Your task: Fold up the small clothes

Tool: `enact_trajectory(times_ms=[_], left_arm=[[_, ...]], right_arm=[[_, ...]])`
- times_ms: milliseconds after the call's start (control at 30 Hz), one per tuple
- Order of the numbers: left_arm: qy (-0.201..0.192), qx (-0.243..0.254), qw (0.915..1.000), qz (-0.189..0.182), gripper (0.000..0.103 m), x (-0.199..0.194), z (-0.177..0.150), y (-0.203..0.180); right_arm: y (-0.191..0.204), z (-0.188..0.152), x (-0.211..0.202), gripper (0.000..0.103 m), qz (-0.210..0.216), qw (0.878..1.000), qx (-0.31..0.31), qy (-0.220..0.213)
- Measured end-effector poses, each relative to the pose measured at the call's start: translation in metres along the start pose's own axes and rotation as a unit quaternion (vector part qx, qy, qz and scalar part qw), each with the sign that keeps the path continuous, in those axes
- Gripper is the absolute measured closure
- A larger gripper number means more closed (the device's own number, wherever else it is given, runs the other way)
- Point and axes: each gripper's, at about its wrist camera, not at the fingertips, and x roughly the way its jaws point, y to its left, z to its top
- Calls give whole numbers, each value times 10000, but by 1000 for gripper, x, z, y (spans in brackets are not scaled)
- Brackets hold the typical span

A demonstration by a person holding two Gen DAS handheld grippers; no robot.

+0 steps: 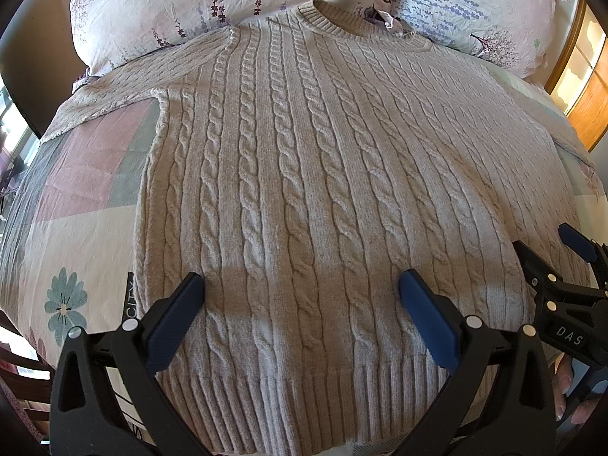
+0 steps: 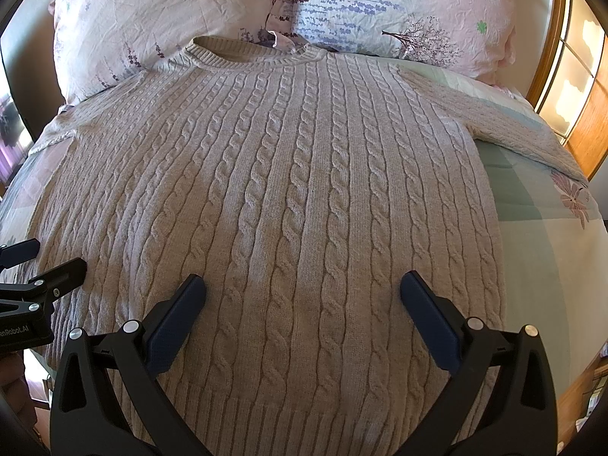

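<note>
Left-wrist view: your left gripper (image 1: pixel 300 285) hangs over the lower body of a beige cable-knit sweater (image 1: pixel 304 190), its blue-padded fingers (image 1: pixel 174 319) spread wide with nothing between them. The sweater lies flat and face up on a patchwork bedspread (image 1: pixel 76 197) printed with pale blocks and a blue flower, its ribbed hem nearest you and its ribbed collar (image 1: pixel 342 22) at the far end, resting against two floral pillows (image 1: pixel 190 3). One sleeve (image 1: pixel 110 95) runs out to the left across the bedspread. At the right edge of this view, your right gripper (image 1: pixel 539 243) shows from the side over the sweater's right flank, its two fingers apart.

In the right-wrist view, the right gripper (image 2: pixel 302 285) is likewise poised above the knit near the hem, fingers (image 2: pixel 429 323) held wide and gripping nothing; whether the pads touch the fabric cannot be told. The sweater (image 2: pixel 304 190) fills most of the view, with its other sleeve (image 2: pixel 532 129) stretched toward the right over the green and cream part of the bedspread (image 2: pixel 539 228). The collar (image 2: pixel 228 53) meets the pillows (image 2: pixel 399 7) at the head of the bed. Your left gripper (image 2: pixel 49 254) appears at the left edge, fingers parted, just beside the sweater's left side. A wooden frame (image 2: pixel 551 57) stands beyond the bed on the right.
</note>
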Motion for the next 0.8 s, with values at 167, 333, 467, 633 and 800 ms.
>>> enact_trajectory(times_ms=[167,333,467,633,800], left_arm=[[-1,-2,10000,0,2,0,0,0],[-2,1,10000,0,2,0,0,0],[-2,-1,10000,0,2,0,0,0],[-4,17,10000,1,2,0,0,0],[-273,232,9993,-89,2,-5,0,1]], right_arm=[[0,0,0,1,0,10000,-2,2],[0,0,0,1,0,10000,0,3],[0,0,0,1,-2,10000,-2,9],[-1,1,0,1,83,9999,-145,25],[-31,16,-2,1,802,9965,-244,56]])
